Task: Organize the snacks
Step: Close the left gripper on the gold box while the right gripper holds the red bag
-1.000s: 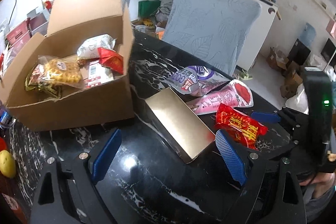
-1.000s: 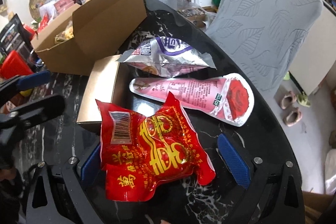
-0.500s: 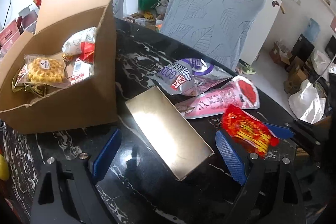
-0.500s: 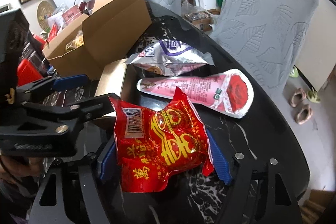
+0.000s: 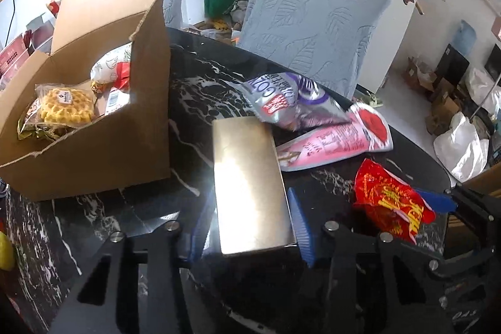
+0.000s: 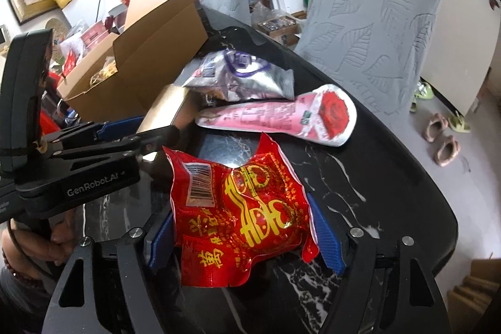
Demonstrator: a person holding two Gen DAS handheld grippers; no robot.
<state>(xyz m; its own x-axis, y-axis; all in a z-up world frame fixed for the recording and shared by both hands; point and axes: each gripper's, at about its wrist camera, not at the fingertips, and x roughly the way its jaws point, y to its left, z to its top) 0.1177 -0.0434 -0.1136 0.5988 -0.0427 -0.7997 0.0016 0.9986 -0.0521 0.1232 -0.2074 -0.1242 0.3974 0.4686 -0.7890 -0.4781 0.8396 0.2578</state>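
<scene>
Left wrist view has the left gripper (image 5: 250, 232) clamped across the near end of the gold box (image 5: 249, 183), blue pads tight on both long sides. Makes sense to me: it's rigid and flat-sided, so pinching across the narrow width gives a solid hold. The box sits on the black marble table (image 5: 200, 89) just right of the cardboard box (image 5: 103, 152), which is open and already holds a waffle pack (image 5: 67, 108) and other packets, so I'd guess that's where everything goes.

Right wrist view shows the right gripper (image 6: 241, 233) closed on the red snack packet (image 6: 241, 208), squeezing its lower part so the foil crumples and stands up. Soft bag, so grabbing low keeps it from flopping.

Beyond the gold box, farther from the carton's near corner, the silver-purple chip bag (image 5: 288, 102) lies partly on top of the pink pouch (image 5: 338, 143). Both are untouched and probably next.
</scene>
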